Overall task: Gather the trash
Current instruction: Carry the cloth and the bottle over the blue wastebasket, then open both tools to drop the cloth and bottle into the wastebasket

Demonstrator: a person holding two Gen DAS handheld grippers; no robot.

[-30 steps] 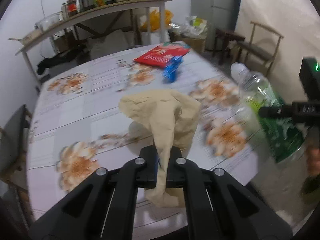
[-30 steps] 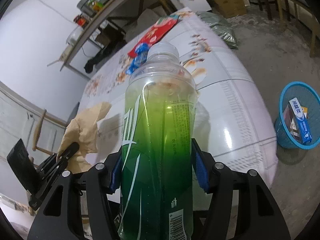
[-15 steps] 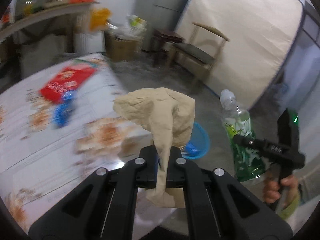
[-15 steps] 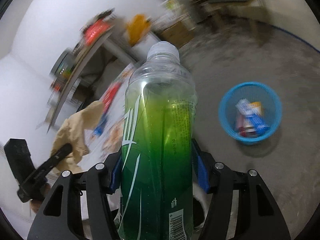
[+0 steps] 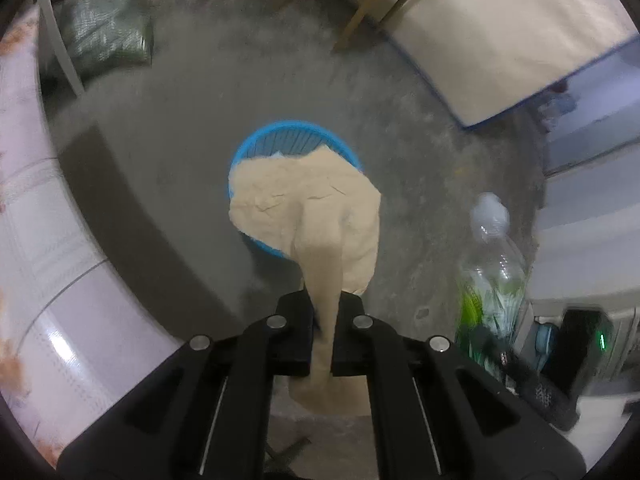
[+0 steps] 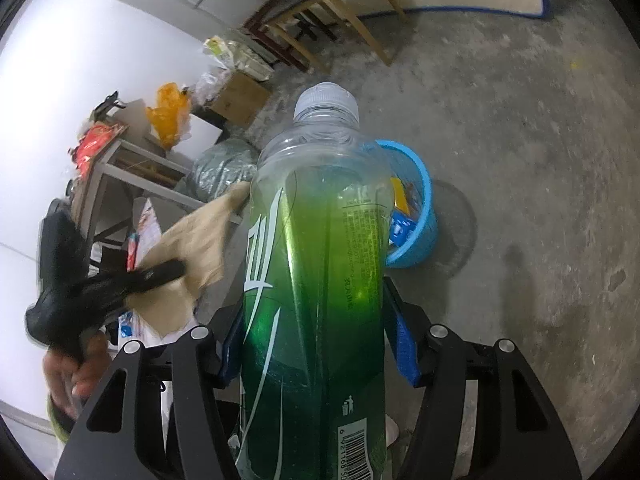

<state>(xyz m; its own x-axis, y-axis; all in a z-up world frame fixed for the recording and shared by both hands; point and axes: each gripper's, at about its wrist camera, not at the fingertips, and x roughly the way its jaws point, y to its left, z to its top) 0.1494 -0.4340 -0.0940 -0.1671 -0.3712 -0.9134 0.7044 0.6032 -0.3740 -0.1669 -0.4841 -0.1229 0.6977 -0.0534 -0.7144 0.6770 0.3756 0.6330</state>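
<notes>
Through the left wrist view, our left gripper [image 5: 323, 330] pinches a soft, light crumpled paper bag [image 5: 308, 208] by its twisted neck above the blue basket [image 5: 294, 134]; through the right, our right gripper [image 6: 316, 344] clamps a slick, probably light plastic bottle [image 6: 316, 264] at mid-body near that basket.

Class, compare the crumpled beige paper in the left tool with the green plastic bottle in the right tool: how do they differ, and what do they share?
The crumpled beige paper is opaque, limp and shapeless; the green plastic bottle is see-through, rigid and cylindrical. The left tool pinches the paper's thin twisted tail; the right tool clamps the bottle's wide body. The paper hangs over the blue mesh basket; the bottle is off to one side. Both are held off the floor.
</notes>
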